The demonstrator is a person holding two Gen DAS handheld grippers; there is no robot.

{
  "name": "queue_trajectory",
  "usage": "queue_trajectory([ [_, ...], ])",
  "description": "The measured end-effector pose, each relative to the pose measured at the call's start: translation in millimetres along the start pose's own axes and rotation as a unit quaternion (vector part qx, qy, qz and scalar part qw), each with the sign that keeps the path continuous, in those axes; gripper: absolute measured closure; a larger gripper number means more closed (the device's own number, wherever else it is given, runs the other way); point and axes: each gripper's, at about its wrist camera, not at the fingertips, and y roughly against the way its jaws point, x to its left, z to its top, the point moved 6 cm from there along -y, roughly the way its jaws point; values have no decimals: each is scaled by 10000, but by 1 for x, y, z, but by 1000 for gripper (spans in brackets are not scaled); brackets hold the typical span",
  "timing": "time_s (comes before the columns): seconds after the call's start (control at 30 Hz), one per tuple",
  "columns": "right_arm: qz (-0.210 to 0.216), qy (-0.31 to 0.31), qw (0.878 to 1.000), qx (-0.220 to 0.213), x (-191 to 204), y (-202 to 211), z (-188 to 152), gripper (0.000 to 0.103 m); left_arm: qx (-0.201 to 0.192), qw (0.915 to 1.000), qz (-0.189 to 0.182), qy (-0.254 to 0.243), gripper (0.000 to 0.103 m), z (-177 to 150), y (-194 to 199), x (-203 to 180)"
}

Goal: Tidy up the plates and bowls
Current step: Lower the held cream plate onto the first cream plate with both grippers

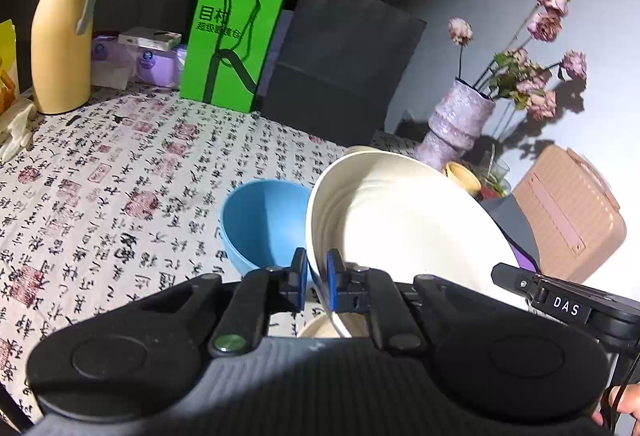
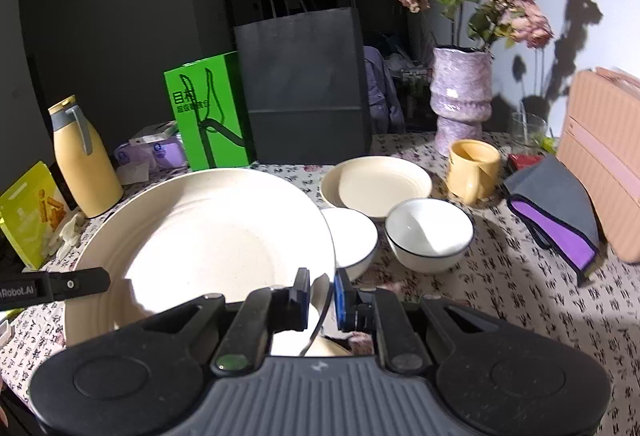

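Both claws pinch one large cream plate (image 2: 200, 236) — ribbed inside, faintly speckled — held tilted above the table (image 1: 100, 176): left claw (image 1: 317, 276) on its rim at 6 o'clock, right claw (image 2: 322, 296) on the rim at 5 o'clock.

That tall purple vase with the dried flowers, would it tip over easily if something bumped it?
Probably, yes. The vase is tall and pinched at the waist, and the long-stemmed flowers lean to one side, so it looks top-heavy. Its glossy surface suggests ceramic: likely heavy enough to resist a light nudge, but breakable if it fell.
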Motion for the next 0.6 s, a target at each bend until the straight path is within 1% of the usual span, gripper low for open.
queue_trajectory([
  [0.27,-72,-169,9998,77,-19,3,-21,91,229,9997,-16,-114,93,-23,-10,-9],
  [0.6,-100,-304,9992,231,-33,-1,-47,91,437,9986,36,-292,92,-47,-22,-14],
])
